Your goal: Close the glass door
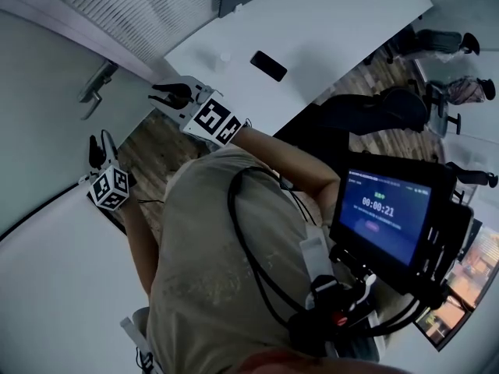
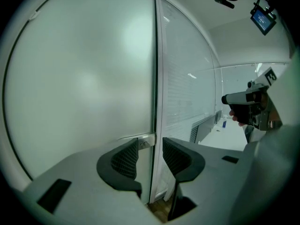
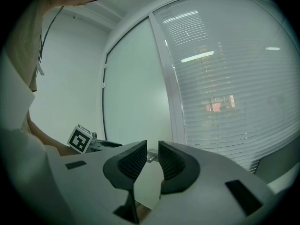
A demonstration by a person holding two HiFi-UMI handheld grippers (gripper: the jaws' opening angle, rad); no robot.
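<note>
Frosted glass fills the left of the left gripper view: the glass door [image 2: 79, 88] stands upright there, its vertical edge running down against a pale frame post, with a metal lever handle [image 2: 146, 142] fixed low on that edge. Whether the door is fully latched cannot be told; only a thin dark line separates the edge from the post. The left gripper [image 2: 151, 149] is held level and aimed at that edge. Its jaws are spread with a modest gap and hold nothing, and the handle shows beyond them, not touched. The right gripper [image 3: 152, 156] is raised at the end of an outstretched forearm and points at the same handle from the other side. Its jaws stand a narrow way apart and are also empty. In the head view the left forearm hangs bent beside the torso, with the left gripper lower and nearer the body than the right. Each gripper appears in the other's view, near but apart. Right of the post runs a glass partition with slatted blinds [image 3: 225, 78]. A strip of wood floor [image 1: 156, 150] lies open between the door and a white table [image 1: 327, 29], whose corner comes close behind the right gripper. A black phone [image 1: 269, 66] lies on the table. Dark office chairs [image 1: 437, 41] stand well away on its far side, and a monitor [image 1: 386, 213] showing a timer hangs at the person's chest.
</note>
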